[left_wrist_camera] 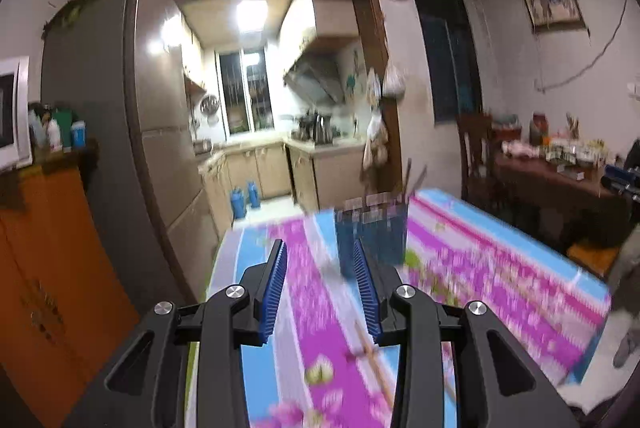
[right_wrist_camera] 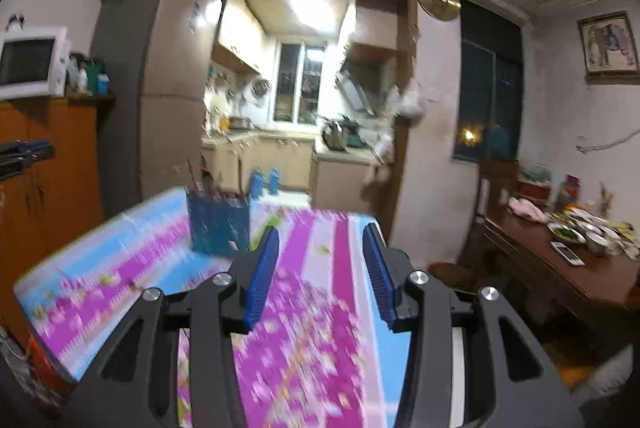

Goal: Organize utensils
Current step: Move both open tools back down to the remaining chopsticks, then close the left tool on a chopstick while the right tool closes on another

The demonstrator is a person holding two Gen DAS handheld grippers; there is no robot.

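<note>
A blue mesh utensil holder [left_wrist_camera: 374, 234] stands on the table with the pink, blue and white floral cloth [left_wrist_camera: 480, 268]; a few sticks rise from it. My left gripper [left_wrist_camera: 320, 252] is open and empty, just short of the holder. A wooden chopstick [left_wrist_camera: 370, 356] lies on the cloth under its right finger. In the right wrist view the holder [right_wrist_camera: 219, 222] is left of my right gripper [right_wrist_camera: 320, 234], which is open and empty above the cloth [right_wrist_camera: 312, 328]. Both views are blurred.
A grey fridge [left_wrist_camera: 100, 148] and an orange cabinet [left_wrist_camera: 52, 288] stand left of the table. A brown side table [right_wrist_camera: 560, 268] with dishes and a phone is on the right. The kitchen doorway [right_wrist_camera: 296, 128] is behind.
</note>
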